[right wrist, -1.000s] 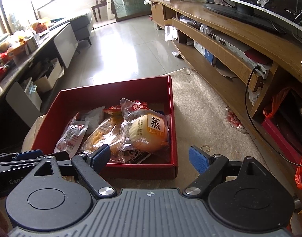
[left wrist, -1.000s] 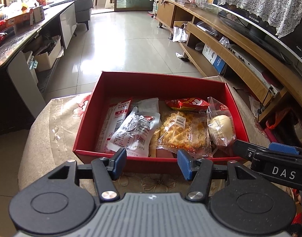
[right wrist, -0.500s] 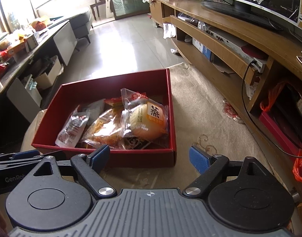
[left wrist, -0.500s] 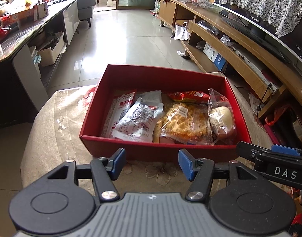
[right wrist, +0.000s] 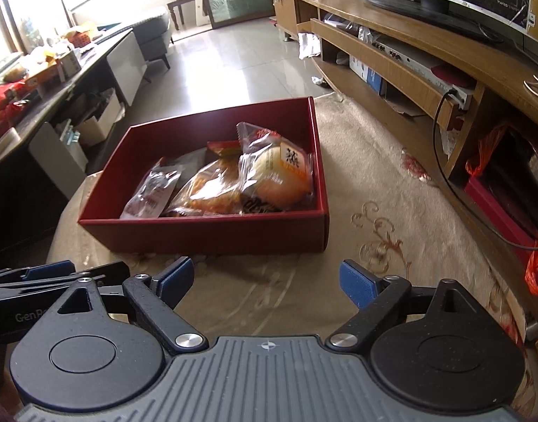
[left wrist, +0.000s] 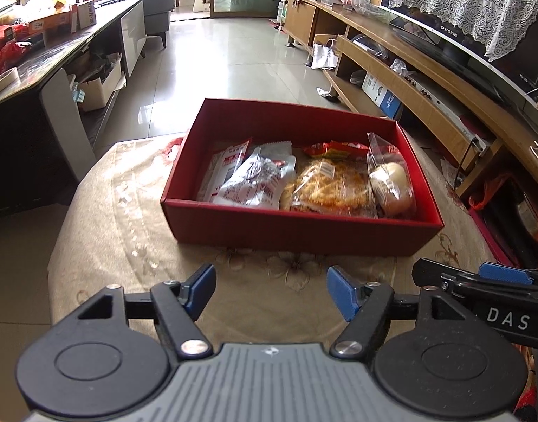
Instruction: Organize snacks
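While both tools hang back over the beige desk (left wrist: pixel 103 211), the red box (left wrist: pixel 297 227) sits just ahead, long axis running left-right. Inside, side by side: white-red packets (left wrist: pixel 247 183), a crispy snack bag (left wrist: pixel 330 186), a bagged bun (right wrist: pixel 281 176). Left tool (left wrist: pixel 270 292) has just been opening, empty; right tool (right wrist: pixel 267 277) gapes wide, empty.
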A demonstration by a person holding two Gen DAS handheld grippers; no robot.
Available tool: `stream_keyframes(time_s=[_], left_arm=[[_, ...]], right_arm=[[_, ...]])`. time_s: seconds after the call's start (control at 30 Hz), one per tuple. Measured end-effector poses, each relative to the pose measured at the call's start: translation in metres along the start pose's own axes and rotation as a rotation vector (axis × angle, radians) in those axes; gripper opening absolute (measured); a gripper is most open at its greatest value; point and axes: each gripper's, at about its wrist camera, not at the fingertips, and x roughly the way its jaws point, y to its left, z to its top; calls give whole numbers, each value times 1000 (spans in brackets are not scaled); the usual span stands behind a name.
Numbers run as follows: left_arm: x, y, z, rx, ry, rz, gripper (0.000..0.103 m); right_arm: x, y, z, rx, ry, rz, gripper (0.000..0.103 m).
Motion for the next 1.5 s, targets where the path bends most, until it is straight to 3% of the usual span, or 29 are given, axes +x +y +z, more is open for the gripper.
stream_keyframes(time_s=[0.7, 1.5], left_arm=[[-32, -8, -52, 17, 0, 1, 75], [-60, -8, -91, 47, -11, 23, 76]], right_arm=[[-34, -6, -45, 19, 7, 10, 94], [-58, -4, -84, 21, 22, 28, 96]])
